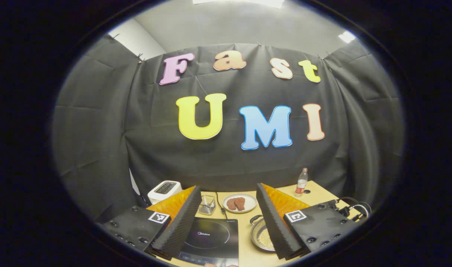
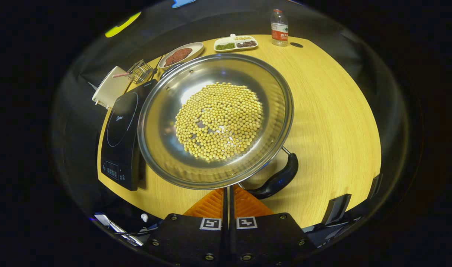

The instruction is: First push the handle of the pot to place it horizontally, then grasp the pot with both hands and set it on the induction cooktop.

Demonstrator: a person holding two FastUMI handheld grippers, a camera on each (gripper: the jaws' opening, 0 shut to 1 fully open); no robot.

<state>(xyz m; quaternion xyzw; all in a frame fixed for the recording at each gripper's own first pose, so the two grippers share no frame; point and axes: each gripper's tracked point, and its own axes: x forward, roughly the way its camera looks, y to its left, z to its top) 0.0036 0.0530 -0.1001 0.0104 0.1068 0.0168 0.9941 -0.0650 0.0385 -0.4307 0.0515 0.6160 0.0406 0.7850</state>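
1. Right gripper view: the right tongs point(image 2: 228, 200) are clenched on nothing, fingers pressed together just below the pot point(image 2: 215, 118) rim, beside its handle point(image 2: 276, 180)
2. The handle lies slanted, so I judge the push is the step now: press its side slowly, low against the surface point(image 2: 333, 111), so the soybeans point(image 2: 218, 120) do not spill
3. Left gripper view: the left tongs point(image 1: 229, 218) are released, above the induction cooktop point(image 1: 213, 237), which stands just beside the pot

Left gripper point(image 1: 229, 207) jaws spread wide; right gripper point(image 2: 228, 194) jaws closed together, seemingly empty
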